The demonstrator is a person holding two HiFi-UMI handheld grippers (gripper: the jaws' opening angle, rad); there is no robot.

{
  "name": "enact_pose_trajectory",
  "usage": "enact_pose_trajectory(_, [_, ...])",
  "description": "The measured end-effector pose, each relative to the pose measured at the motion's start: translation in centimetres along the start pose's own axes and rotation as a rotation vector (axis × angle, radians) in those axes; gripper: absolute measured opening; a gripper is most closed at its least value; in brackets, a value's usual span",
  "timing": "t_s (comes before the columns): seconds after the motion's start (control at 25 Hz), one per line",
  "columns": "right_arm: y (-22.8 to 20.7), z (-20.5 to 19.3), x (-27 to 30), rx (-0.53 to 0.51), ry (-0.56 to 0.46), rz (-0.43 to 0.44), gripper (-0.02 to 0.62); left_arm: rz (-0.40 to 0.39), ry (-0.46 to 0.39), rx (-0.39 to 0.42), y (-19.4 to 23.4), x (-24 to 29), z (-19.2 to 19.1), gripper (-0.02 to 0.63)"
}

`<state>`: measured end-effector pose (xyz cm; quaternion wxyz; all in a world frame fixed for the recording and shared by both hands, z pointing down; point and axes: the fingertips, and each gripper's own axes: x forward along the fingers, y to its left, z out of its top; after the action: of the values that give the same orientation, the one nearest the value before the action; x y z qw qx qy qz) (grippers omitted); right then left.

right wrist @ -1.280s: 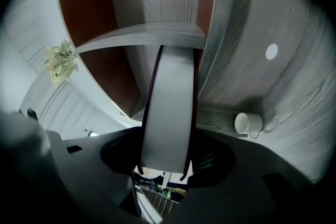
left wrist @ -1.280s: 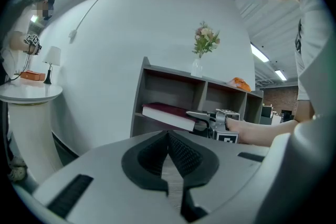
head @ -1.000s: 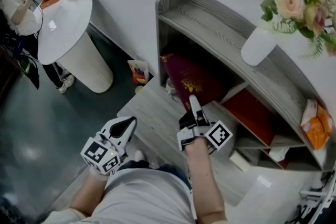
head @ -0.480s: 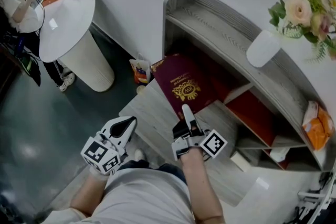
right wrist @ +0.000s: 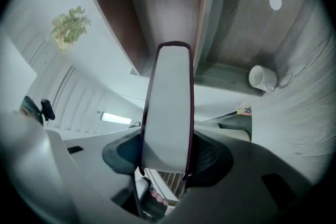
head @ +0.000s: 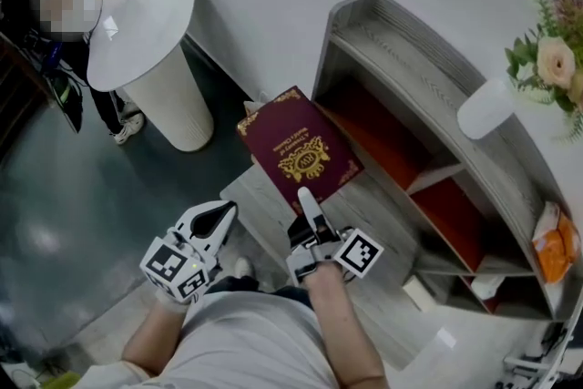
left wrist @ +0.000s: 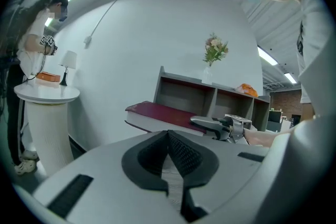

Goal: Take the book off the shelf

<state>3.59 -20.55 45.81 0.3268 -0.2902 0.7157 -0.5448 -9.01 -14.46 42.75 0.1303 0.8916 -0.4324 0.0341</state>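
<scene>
Worktop [head: 137, 23], round & white on a pedestal, sits upper left of the head view w/ a person beside it; no part in the job. Left claw [head: 217, 216] is low, left of ctr, apart from the book. Its own view shows the jaws together w/ nothing btw them.

Book [head: 299, 150] is clear of the shelf, in the air just left of the open front, over the grey boards [head: 264, 205]. Right claw [head: 306, 198] is clamped on it. In the right claw view the pale page edge faces the camera w/ a pad pressed on each maroon cover.

Key relation: the book lies straight ahead of the right claw. Its long axis runs on from the claw tips, up & slightly left in the head view. The grip is at the near short edge, so nearly all its length hangs out beyond the pads. Only the right hand has it, though the left is near enough to support. Likely risk: that overhang makes it droop or twist in the grip.

Look: hardback, maroon cover face up, gold emblem at ctr, gold ornaments in the corners, thick pale page block. The left claw view shows it approx level.

Shelf [head: 401, 50], grey wood w/ red-backed bays, is right of ctr; the bay nearest the book looks empty. On top, far right: white vase [head: 487, 109] w/ flowers [head: 556, 59], orange packet [head: 554, 237] lower down.
</scene>
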Motion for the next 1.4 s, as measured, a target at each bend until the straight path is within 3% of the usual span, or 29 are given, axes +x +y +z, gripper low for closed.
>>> enact_pose_trajectory(0.76, [1.8,-10.3,7.8,-0.205,0.334,0.028,0.225,0.243,-0.08,-0.056,6.6,-8.4,1.1,0.015])
enact_pose_trajectory(1.4, [2.2,-13.2,8.0,-0.258,0.399,0.049,0.224,0.25,-0.082,-0.069,7.1,-8.8,0.8,0.015])
